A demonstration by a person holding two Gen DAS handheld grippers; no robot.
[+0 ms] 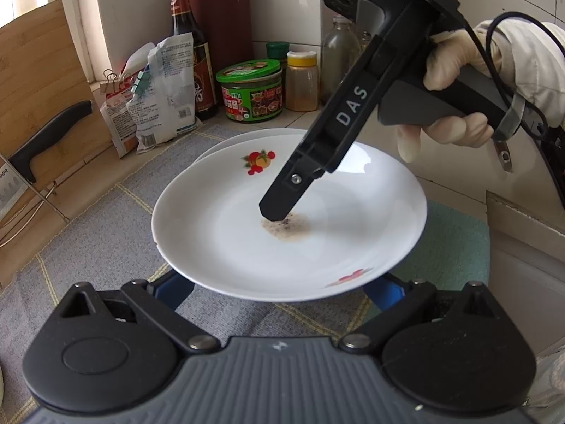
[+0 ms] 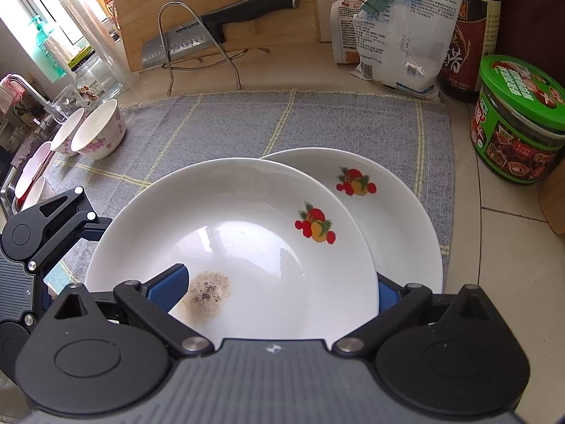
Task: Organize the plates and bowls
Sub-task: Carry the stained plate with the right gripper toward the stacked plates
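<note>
Looking from left wrist: glossy white round plate (image 1: 282, 219), brown speckled stain inside, overlaps second plate (image 1: 226, 143) on woven grey mat (image 1: 106, 219); left gripper (image 1: 279, 291) spread wide under its rim.
Right wrist: right gripper (image 2: 279, 282), blue ribbed pads (image 2: 169, 288), straddles stained plate's rim, grip unclear; floral bowls (image 2: 99, 129) at mat's left edge.

"DAS" on right gripper (image 1: 282, 208), "SUPOR" on knife blade (image 2: 176, 47)

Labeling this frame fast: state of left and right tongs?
Left tongs: open, fingers spread under the upper plate, not clamping it.
Right tongs: open, straddling that plate's rim.
</note>
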